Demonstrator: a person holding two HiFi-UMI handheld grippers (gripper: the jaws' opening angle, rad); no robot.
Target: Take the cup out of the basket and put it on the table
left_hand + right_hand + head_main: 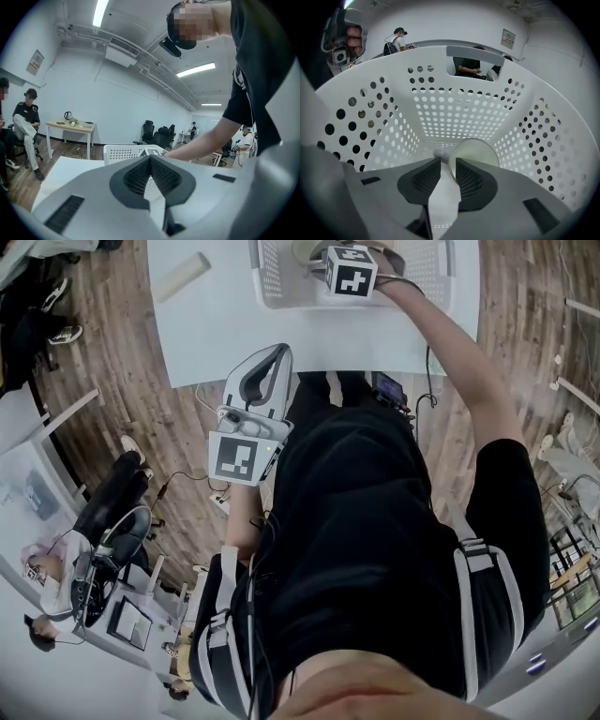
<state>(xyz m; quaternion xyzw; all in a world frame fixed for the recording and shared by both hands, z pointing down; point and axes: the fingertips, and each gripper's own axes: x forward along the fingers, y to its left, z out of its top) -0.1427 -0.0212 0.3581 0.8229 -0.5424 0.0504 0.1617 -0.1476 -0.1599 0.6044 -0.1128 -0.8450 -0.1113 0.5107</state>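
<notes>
The right arm is stretched out straight and far, over the white tabletop (216, 324), with the right gripper (337, 263) dipped down into the white perforated basket (277, 277) at the far edge. The left arm is kept bent and tucked in close to the body. The left gripper (272, 357) is held just off the near edge of the tabletop, pointing toward the far side.

Inside the basket, the cup (476, 152) is seen lying on its side on the floor, round face turned toward the camera. The right gripper's fingers (466, 176) are parted only a little. The cup's left edge is caught in that gap, right up against the right-hand finger, with a sliver of room left on the other side. No proper squeeze can be seen.

The left gripper's fingers (133, 176) are closed tip to tip, with nothing held.

Room-wise, the basket walls are close on the left, right and far sides. Bare tabletop is spread out to the left and near side of the basket, apart from a pale roll (183, 277) at far left.
</notes>
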